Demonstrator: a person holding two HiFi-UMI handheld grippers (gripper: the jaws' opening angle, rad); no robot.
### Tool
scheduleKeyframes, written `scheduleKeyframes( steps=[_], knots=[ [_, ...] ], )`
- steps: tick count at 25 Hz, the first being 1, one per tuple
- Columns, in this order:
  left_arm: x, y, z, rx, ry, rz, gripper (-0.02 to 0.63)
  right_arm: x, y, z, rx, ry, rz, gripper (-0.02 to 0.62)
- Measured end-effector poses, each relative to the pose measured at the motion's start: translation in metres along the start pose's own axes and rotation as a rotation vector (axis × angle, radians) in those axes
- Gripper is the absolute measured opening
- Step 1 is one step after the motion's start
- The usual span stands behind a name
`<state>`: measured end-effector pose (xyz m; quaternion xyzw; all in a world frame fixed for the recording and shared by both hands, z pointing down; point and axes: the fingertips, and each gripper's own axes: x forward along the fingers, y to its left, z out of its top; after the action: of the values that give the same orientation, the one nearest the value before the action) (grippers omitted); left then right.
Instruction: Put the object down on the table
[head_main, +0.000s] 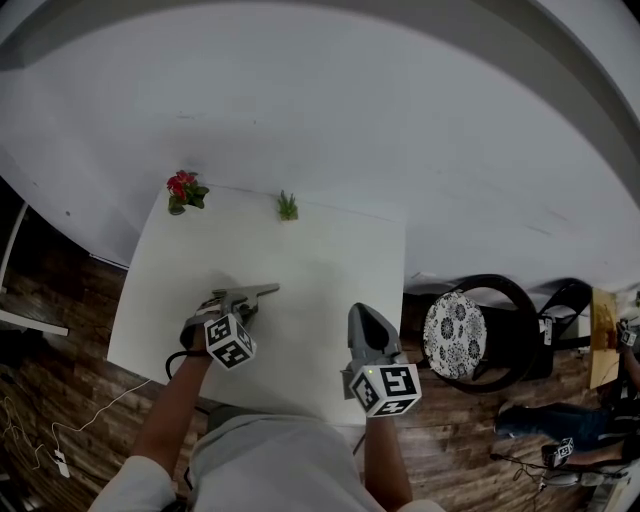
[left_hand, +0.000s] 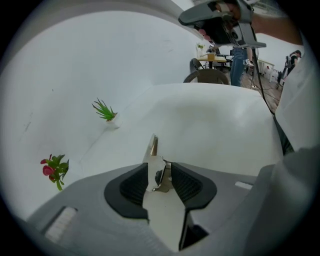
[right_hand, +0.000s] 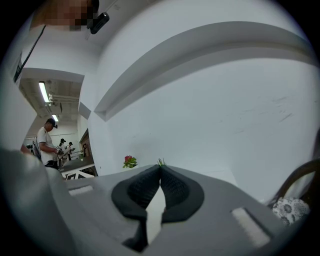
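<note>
In the head view, a red flower plant (head_main: 183, 190) stands at the far left corner of the white table (head_main: 330, 255). Your left gripper (head_main: 262, 292) is over the near left part of the table, with its jaws pointing across toward the right edge. From up there the jaw tips read as one grey point, and you cannot tell what they hold.

The left gripper view settles that. Your left gripper (left_hand: 159, 172) is clamped on a small metal object (left_hand: 152, 147). This is a thin, shiny piece pinched between the black pads (left_hand: 134, 186), with one flat end sticking out past them over the table (left_hand: 215, 120). No view shows whether the object touches the tabletop. The same view also puts the red flower plant (left_hand: 54, 169) at its left and a small green plant (left_hand: 105, 111) beyond it along the far edge.

In the head view, the green plant (head_main: 288, 206) stands near the middle of the far edge. Your right gripper (head_main: 362, 312) is by the near right corner, pointing toward the far edge.

In its own view, your right gripper (right_hand: 160, 172) has its jaws closed tip to tip with nothing between them, and a person in a cap (right_hand: 46, 145) stands far off at the left.

Past the table's right edge stands a dark chair with a patterned cushion (head_main: 455, 333).
</note>
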<state>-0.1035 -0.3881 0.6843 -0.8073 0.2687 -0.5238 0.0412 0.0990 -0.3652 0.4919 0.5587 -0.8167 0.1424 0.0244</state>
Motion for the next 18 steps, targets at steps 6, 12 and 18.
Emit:
scheduleKeyframes(
  steps=[6,12,18],
  knots=[
    [-0.019,0.012,0.007,-0.137,-0.067,0.028,0.153,-0.001,0.004,0.004,-0.013,-0.006,-0.006,0.003],
    [-0.042,0.024,0.014,-0.225,-0.136,0.078,0.129,-0.003,0.013,0.005,-0.019,-0.001,0.001,0.003],
    [-0.065,0.035,0.019,-0.304,-0.202,0.121,0.089,-0.007,0.019,0.01,-0.02,-0.013,-0.003,0.003]
  ],
)
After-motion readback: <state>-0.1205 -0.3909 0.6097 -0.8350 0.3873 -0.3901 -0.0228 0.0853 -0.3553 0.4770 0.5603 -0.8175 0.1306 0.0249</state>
